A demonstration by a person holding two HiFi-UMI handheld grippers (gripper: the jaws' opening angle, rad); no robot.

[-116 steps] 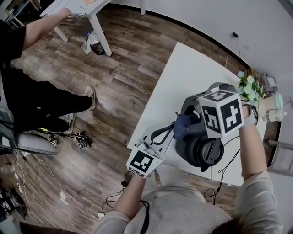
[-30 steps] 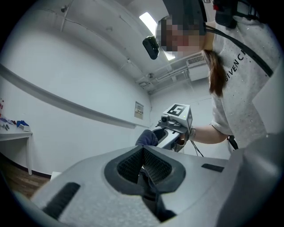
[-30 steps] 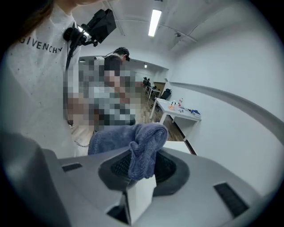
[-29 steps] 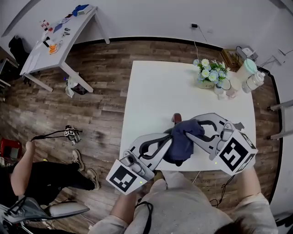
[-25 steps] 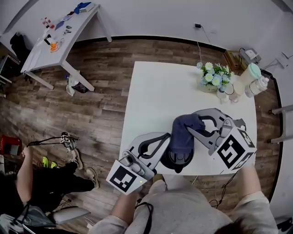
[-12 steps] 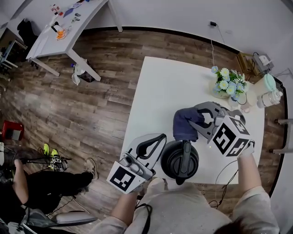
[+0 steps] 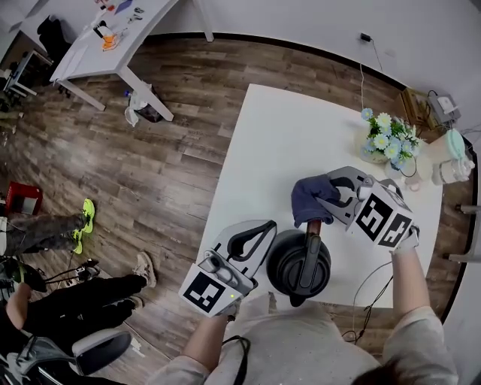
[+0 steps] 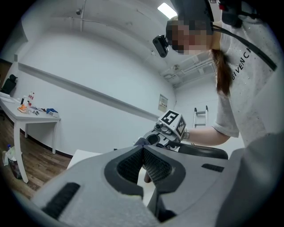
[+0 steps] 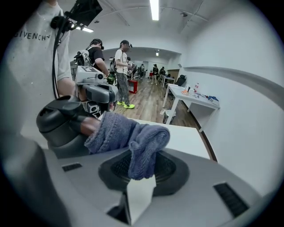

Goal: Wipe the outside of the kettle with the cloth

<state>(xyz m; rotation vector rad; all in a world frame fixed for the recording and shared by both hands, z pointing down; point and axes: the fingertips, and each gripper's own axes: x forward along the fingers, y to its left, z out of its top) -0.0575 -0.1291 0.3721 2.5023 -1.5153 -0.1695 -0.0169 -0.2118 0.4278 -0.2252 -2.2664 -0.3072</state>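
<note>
Dark blue knitted cloth [image 7: 312,197] hides one handle end of the black round kettle [image 7: 284,261]; objects [image 7: 113,37] on the far white surface [image 7: 89,54] are unidentifiable.

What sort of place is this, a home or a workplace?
Probably a workplace, perhaps a lab or open office: plain white tables, a long ceiling strip light, and several people standing in the background.

Only legible print: "GIVENCH", dark letters on the person's white shirt [image 8: 254,91], running down the chest in the left gripper view. Same letters top left in the right gripper view. Nothing else readable.
</note>
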